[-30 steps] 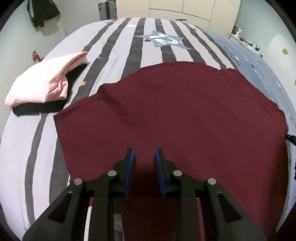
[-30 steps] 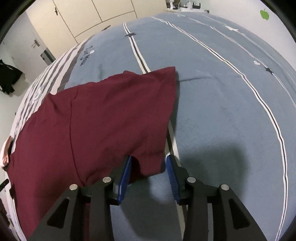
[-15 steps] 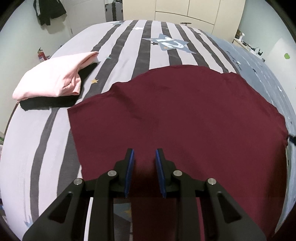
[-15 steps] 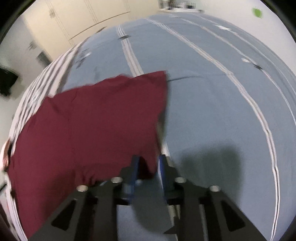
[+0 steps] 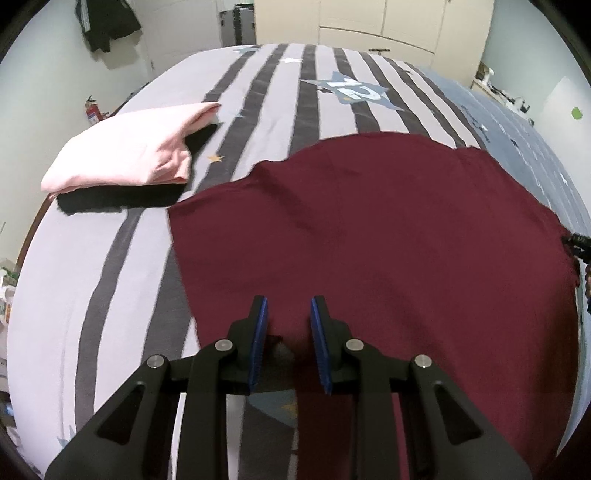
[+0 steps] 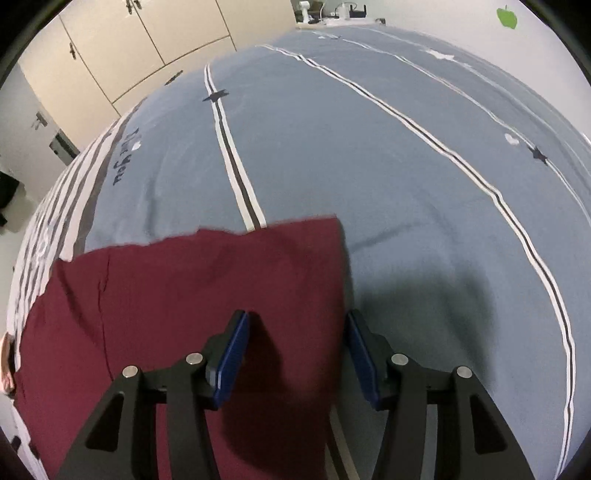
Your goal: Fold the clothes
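right gripper [image 6: 297, 332] gapes over maroon cloth [image 6: 184, 295]; left gripper [image 5: 288, 314] apart; only its view shows pink stack [image 5: 125, 155].

A bedroom with pale walls [image 5: 48, 74] under even indoor light. A large bed [image 5: 110, 258] fills most of the view, its cover striped grey and white on one half and blue-grey with thin white lines on the other [image 6: 369, 147]. Cream wardrobe doors [image 5: 369, 18] stand behind the bed. Dark clothing [image 5: 107, 22] hangs on the wall, a small red fire extinguisher [image 5: 92, 110] sits on the floor below, and a green apple sticker [image 6: 506, 16] marks another wall.
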A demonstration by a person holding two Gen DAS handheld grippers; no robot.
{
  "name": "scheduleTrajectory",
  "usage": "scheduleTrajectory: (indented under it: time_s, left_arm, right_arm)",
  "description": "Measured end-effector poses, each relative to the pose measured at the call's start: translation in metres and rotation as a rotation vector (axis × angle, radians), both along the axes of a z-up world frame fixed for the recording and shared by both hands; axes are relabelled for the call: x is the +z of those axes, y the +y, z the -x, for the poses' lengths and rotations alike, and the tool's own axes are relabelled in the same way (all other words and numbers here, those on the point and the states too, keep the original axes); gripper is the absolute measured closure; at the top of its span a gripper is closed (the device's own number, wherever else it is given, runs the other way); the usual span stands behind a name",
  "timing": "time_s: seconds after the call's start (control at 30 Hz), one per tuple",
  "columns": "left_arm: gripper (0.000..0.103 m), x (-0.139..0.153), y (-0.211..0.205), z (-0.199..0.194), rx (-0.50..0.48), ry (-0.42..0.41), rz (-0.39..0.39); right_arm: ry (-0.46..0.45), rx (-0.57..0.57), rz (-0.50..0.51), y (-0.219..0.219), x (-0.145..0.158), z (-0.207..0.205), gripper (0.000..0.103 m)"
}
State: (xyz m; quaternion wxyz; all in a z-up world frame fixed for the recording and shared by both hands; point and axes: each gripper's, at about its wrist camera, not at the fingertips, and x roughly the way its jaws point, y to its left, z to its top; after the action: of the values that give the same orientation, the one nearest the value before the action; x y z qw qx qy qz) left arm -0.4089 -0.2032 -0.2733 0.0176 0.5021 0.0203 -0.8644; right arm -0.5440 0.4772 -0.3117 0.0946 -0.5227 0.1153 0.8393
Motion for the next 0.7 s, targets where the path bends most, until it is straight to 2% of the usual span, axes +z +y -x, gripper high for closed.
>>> scheduleTrajectory:
  time_s: [0.07,0.1,0.13,0.17,0.23,0.4,0.57,0.63,0.7]
  left_arm:
    - [0.082,0.000,-0.010,-0.007,0.025,0.007,-0.014]
    - [0.082,0.000,-0.015,-0.010,0.038,0.009,-0.020]
    - [0.082,-0.001,-0.020,-0.015,0.051,0.012,-0.028]
    - [0.082,-0.001,-0.026,-0.020,0.063,0.015,-0.036]
    - [0.082,0.000,-0.036,-0.030,0.085,0.026,-0.054]
    - [0.082,0.008,-0.061,-0.049,0.100,0.051,-0.072]
    - [0.082,0.015,-0.099,-0.063,0.143,0.069,-0.109]
    - [0.082,0.020,-0.116,-0.067,0.155,0.086,-0.122]
    - [0.082,0.028,-0.137,-0.073,0.151,0.102,-0.124]
  right_arm:
    - [-0.012,0.001,-0.010,-0.004,-0.005,0.009,0.055]
    - [-0.018,0.001,-0.015,-0.006,-0.007,0.014,0.065]
    - [-0.024,0.002,-0.019,-0.007,-0.009,0.019,0.090]
    - [-0.023,0.010,0.004,-0.009,-0.008,0.020,0.100]
    - [-0.004,0.046,-0.034,-0.027,0.004,0.019,0.099]
    - [0.076,0.124,-0.030,-0.083,0.044,0.012,0.099]
    - [0.164,0.255,-0.022,-0.194,0.094,0.005,0.099]
    - [0.195,0.318,-0.006,-0.250,0.115,0.001,0.099]
    - [0.210,0.356,0.019,-0.291,0.124,-0.019,0.099]
